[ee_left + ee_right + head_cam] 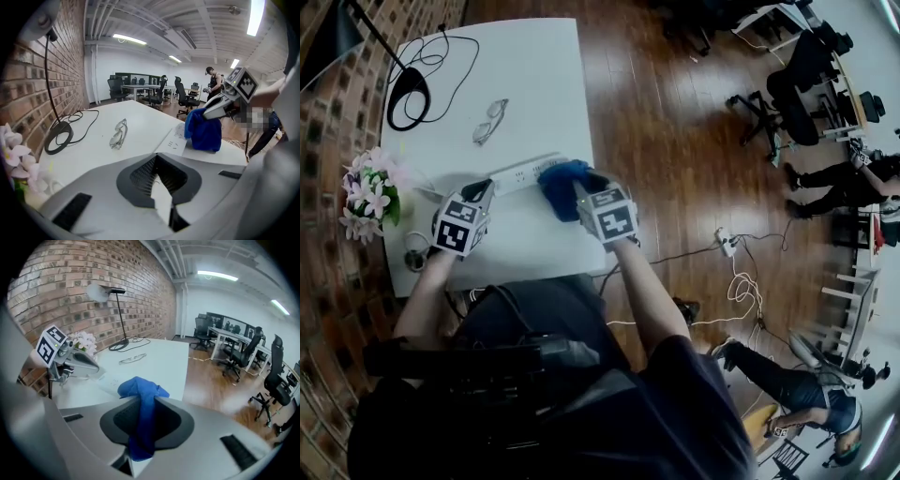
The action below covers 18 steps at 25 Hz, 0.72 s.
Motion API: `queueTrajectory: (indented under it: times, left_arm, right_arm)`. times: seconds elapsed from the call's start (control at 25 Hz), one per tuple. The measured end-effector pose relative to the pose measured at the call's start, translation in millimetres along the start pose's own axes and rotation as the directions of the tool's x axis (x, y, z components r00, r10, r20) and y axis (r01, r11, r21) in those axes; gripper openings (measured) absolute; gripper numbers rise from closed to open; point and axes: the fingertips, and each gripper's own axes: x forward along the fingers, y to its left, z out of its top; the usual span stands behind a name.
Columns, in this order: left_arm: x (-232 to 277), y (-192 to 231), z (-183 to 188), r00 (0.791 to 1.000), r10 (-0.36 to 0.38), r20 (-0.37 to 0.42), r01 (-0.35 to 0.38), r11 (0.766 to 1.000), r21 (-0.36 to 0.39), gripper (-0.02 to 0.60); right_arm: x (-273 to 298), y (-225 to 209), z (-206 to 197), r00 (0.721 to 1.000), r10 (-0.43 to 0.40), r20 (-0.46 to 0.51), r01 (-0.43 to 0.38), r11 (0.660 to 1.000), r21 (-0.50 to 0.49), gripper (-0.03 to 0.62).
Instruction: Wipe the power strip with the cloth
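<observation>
A white power strip (517, 172) lies across the white table (534, 75). My right gripper (581, 192) is shut on a blue cloth (563, 184), which hangs bunched over the strip's right end. In the right gripper view the cloth (140, 413) runs up between the jaws of that gripper (140, 427), with the strip (110, 380) beyond. My left gripper (483, 195) is shut with nothing in it, at the strip's left end; whether it touches the strip is unclear. The left gripper view shows its closed jaws (161, 185), the strip (176, 140) and the cloth (204, 129).
A pair of glasses (490, 120) lies behind the strip. A desk lamp's round base with coiled cable (408, 98) sits at the far left corner. Pink flowers (370, 192) stand at the left edge by the brick wall. Office chairs (787, 94) and floor cables (731, 248) are to the right.
</observation>
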Motion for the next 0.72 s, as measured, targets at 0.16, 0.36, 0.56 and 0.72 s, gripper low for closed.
queueTrajectory:
  times: [0.16,0.36,0.56,0.72]
  left_arm:
    - [-2,11,-3,0.999,0.053,-0.015,-0.053,0.998,-0.032,-0.002]
    - [-1,22,-15,0.994,0.096,-0.047,-0.100,0.990,-0.095,-0.003]
    - [8,26,-28,0.992,0.087,-0.087,-0.099,0.984,-0.150,-0.003]
    - [12,18,-25,0.993,0.069,-0.098,-0.084,0.984,-0.160,-0.003]
  right_arm:
    - [3,-27,29,0.996,-0.070,0.058,0.070,0.998,0.003,0.066]
    - [23,-35,34,0.996,-0.082,0.024,0.083,0.996,-0.041,0.067]
    - [51,-26,32,0.998,-0.061,-0.031,0.057,0.994,-0.091,0.066]
    - [65,-22,27,0.995,-0.074,-0.071,0.064,0.988,-0.140,0.067]
